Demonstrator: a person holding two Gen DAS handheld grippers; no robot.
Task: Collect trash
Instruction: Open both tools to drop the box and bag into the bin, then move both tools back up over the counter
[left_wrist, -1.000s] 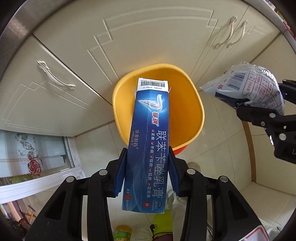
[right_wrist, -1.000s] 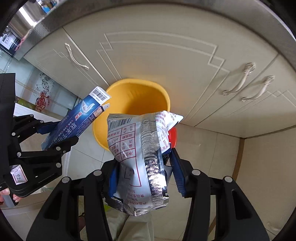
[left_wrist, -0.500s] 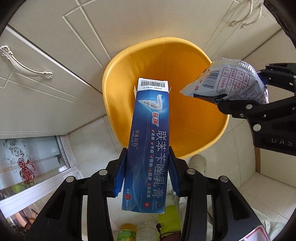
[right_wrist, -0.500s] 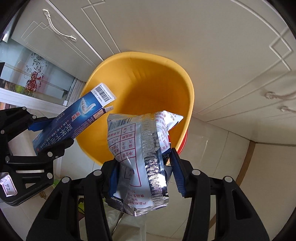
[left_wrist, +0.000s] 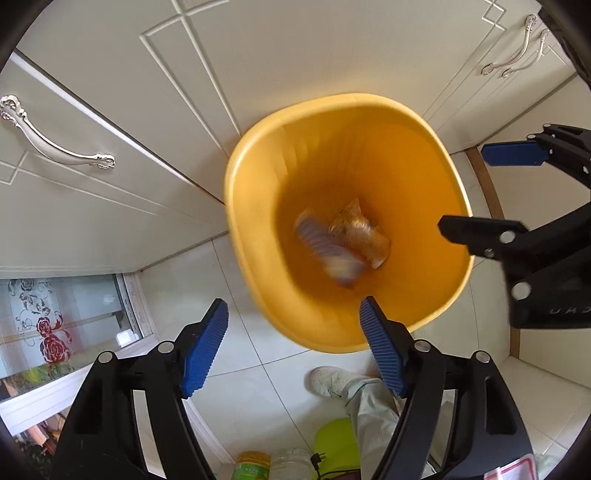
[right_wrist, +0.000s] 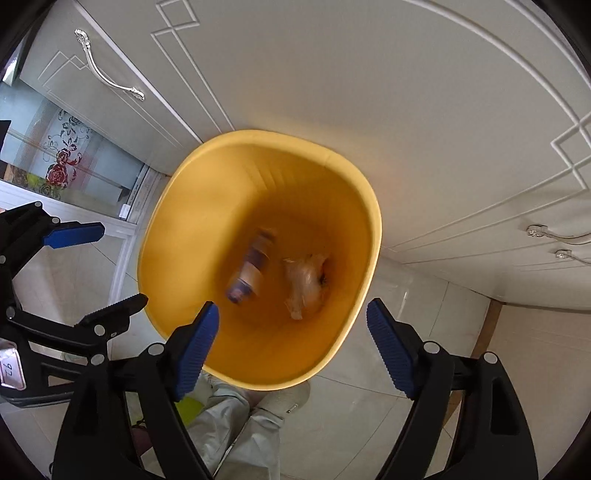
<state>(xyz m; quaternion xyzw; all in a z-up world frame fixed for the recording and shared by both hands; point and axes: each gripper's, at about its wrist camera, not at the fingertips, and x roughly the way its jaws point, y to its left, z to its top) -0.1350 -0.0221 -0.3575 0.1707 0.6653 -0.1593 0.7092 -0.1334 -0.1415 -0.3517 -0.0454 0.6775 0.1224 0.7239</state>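
Left tongs (left_wrist: 293, 341): mine, spread wide and holding nothing, poised over the near rim of the bin (left_wrist: 456, 184).
Right tongs (right_wrist: 291, 341): also spread wide and bare, above the bin's near edge; from the left view they reach in over the right rim.
Bin: yellow plastic, standing on the tiled floor (left_wrist: 266, 387) close against the cream cabinet doors (left_wrist: 110, 192).
Box (left_wrist: 328, 247): a bluish carton deep inside the bin, too smeared by motion blur for me to say whether it has come to rest.
Bag (left_wrist: 360, 232): a crinkled foil pouch beside the box, deep in the bin; touching or not, I cannot tell.
Handling, box: I judge it light, thin card, stiff along its length and easy to crush; best pinched across the narrow faces near the middle.
Handling, bag: I judge it nearly weightless, soft and slick; a folded edge or seam gives the surest hold, since flat foil could slide between the pads.
Progress: both pieces look binned, so this pair seems done.
Nearby: my shoe (left_wrist: 330, 380) and trouser leg below the bin.
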